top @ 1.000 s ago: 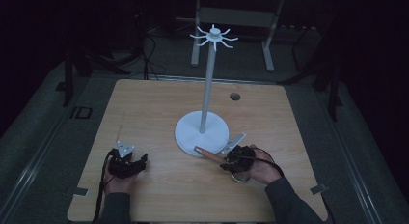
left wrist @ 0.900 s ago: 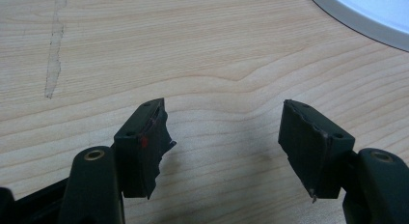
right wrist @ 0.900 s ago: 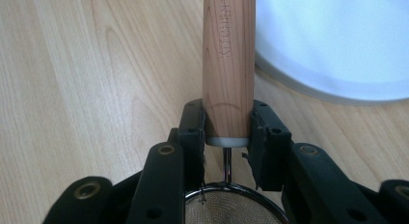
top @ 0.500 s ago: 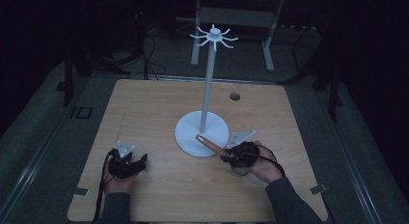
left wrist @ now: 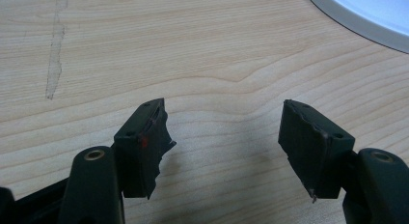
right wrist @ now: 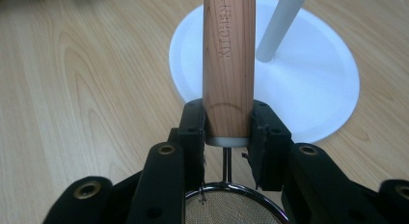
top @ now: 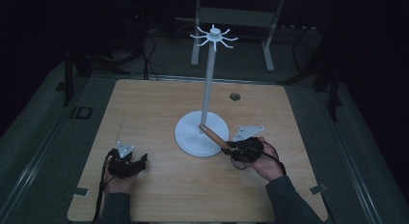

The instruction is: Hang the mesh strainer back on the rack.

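- Dark room, pale wooden table (top: 159, 113); you are resting the left gripper (left wrist: 224, 137) there, jaws wide and empty.
- Your right gripper (right wrist: 226, 137) is clamping the wooden-handled mesh strainer (right wrist: 227, 64) over the white hook stand's round base (top: 193, 137).
- Risk: the handle tip is nearing the pole and may knock it.

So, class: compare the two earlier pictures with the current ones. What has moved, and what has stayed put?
The right gripper, shut on the strainer's wooden handle, has swung that handle up and toward the white stand's pole, so its tip now lies over the round base. The left gripper stayed open and resting on the table; the stand did not shift.
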`<state>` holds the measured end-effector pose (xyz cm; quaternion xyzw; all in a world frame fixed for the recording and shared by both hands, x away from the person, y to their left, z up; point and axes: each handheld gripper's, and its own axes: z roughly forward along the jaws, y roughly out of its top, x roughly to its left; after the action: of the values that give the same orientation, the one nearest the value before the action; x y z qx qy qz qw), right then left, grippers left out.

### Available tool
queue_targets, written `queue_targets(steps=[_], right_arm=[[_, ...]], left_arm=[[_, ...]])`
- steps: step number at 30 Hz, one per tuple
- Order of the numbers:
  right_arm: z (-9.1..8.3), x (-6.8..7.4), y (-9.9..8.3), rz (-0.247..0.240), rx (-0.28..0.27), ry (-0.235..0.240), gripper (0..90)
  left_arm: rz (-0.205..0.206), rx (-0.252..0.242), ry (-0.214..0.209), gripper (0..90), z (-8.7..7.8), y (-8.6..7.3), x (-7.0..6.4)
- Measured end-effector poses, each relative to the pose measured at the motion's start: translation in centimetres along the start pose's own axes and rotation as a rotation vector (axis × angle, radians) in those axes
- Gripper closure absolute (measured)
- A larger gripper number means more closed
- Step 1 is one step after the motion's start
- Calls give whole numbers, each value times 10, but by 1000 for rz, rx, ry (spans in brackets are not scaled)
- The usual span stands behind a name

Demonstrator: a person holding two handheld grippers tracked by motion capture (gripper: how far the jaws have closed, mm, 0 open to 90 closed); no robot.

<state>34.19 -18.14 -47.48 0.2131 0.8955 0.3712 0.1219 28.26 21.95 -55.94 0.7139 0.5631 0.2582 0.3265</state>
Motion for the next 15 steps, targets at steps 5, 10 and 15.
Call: queue_targets(steps=[5,10,15], right_arm=[[-5,-3,2,19,-47,-15,700],[-11,-7,6,47,-102,-28,701],[-16,-10,8,70,-146,-37,700]], left_arm=[[-3,-2,-1,346,0,0,0],[-6,-3,-1,346,1,0,0],[-4,-2,-1,346,1,0,0]])
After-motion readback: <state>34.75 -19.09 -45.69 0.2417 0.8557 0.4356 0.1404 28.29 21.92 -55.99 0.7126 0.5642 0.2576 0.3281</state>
